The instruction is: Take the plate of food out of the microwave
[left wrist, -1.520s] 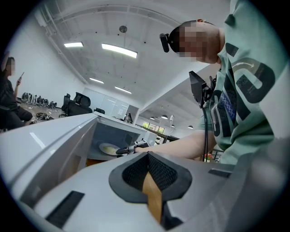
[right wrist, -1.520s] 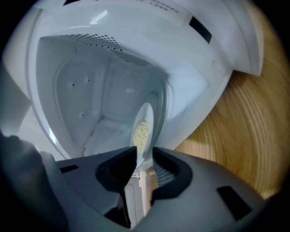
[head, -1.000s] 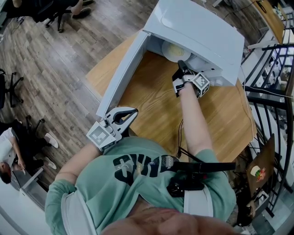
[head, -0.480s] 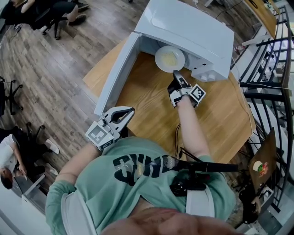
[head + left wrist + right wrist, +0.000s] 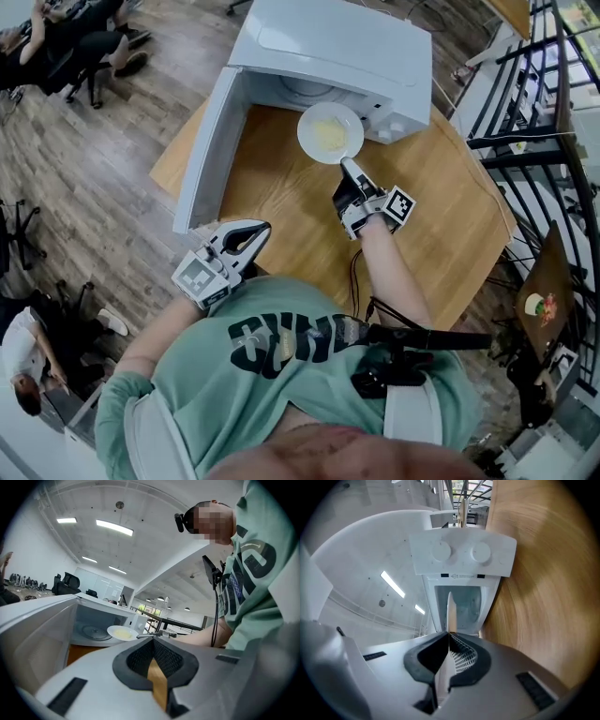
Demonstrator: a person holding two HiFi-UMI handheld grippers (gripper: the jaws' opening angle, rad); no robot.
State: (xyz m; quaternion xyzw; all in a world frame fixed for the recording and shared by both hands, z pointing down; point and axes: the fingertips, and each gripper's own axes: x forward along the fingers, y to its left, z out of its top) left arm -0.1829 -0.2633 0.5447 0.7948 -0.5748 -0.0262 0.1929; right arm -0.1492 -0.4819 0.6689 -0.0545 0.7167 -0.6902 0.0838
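Observation:
A white plate [image 5: 329, 132] with pale yellow food hangs just outside the mouth of the white microwave [image 5: 328, 42], over the wooden table [image 5: 281, 197]. My right gripper [image 5: 348, 166] is shut on the plate's near rim. In the right gripper view the plate [image 5: 450, 607] shows edge-on between the pads, with the microwave's two-knob panel [image 5: 461, 555] behind it. The microwave door [image 5: 208, 150] stands open to the left. My left gripper [image 5: 246, 236] hangs shut and empty near my body. The left gripper view shows its tips [image 5: 153, 641] together and the plate [image 5: 121, 632] ahead.
The glass turntable [image 5: 305, 89] inside the microwave is bare. A black metal railing [image 5: 525, 122] runs along the table's right side. People sit on chairs on the wood floor at far left [image 5: 56, 42]. A black cable [image 5: 356, 281] drops off the table's front edge.
The plate has come out of the microwave cavity toward me in my right gripper and now hangs over the table. The left gripper has stayed where it was.

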